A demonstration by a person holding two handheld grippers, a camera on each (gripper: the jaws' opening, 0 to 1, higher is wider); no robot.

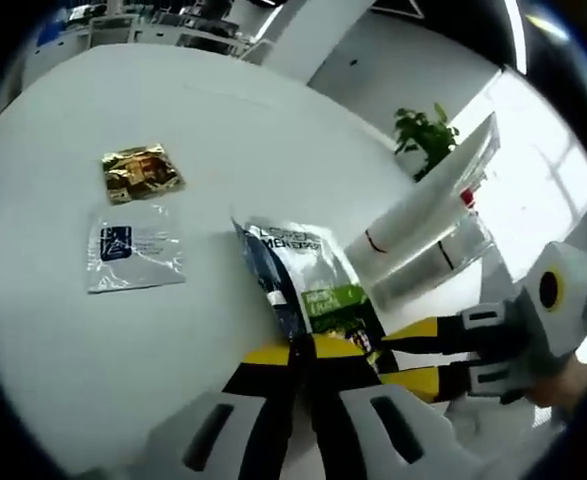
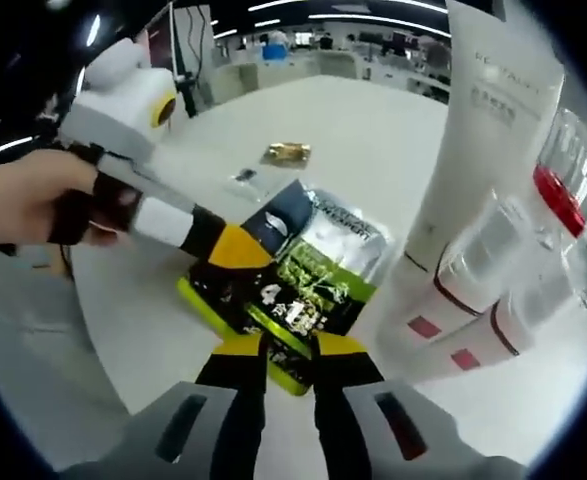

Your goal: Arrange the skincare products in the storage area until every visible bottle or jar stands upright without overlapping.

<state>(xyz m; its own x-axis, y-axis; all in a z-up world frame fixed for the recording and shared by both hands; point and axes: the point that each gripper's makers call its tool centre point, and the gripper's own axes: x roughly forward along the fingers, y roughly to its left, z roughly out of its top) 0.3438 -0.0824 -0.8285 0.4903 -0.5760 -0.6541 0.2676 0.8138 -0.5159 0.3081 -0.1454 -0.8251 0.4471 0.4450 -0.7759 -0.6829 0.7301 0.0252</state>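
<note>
- Left gripper view: the left gripper [image 1: 303, 365] pinches the near edge of a green-and-silver sachet [image 1: 308, 275], its fingers pressed together on the foil. The sachet stands up off the white worktop [image 1: 223, 120], well in from its edges.
- The right gripper [image 1: 423, 355] comes in from the right and meets the same sachet at its lower right corner. A white tube [image 1: 423, 205] and clear bottles [image 1: 453, 250] lean just beyond it, towards the far right edge.
- A gold sachet [image 1: 141, 172] and a white sachet [image 1: 133, 248] lie flat, well apart, to the left.
- Right gripper view: the right gripper [image 2: 288, 365] clamps the sachet's [image 2: 308, 270] bottom edge; the left gripper [image 2: 228, 245] holds its opposite side.
- The sachet looks light, thin and floppy, with slick foil; I judge a sealed edge is the safest hold.
- The tube [image 2: 483, 140] and red-banded bottles [image 2: 533, 230] stand touching, just right of the sachet; they look stiff, smooth and easily tipped.
</note>
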